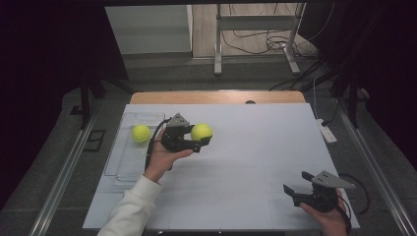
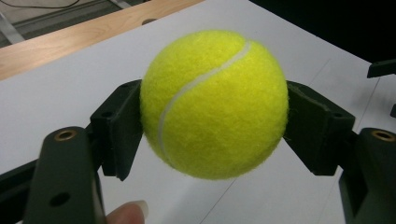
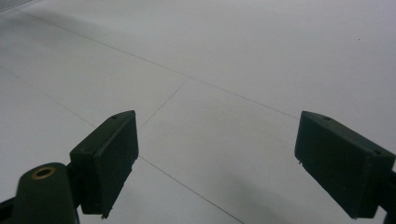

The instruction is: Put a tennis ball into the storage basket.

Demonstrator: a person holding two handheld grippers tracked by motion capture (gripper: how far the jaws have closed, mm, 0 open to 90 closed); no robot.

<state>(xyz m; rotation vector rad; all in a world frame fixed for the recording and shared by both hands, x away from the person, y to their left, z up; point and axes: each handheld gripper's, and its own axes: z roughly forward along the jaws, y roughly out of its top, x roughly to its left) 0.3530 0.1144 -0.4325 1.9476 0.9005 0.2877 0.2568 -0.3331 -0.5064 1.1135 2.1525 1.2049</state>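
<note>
Yellow tennis ball [image 2: 214,103] clamped in raised left gripper [image 1: 202,138].

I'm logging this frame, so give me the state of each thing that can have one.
left gripper: shut on a tennis ball.
held tennis ball: clamped between both pads, lifted off the table.
second tennis ball: resting in the clear tray.
clear tray: flat on the table's left side.
right gripper: open, nothing between its jaws.

Dim room, dark surround – white table [image 1: 246,162] evenly lit from above; soft shadows – close views sharp, slight grain, no glare.
</note>
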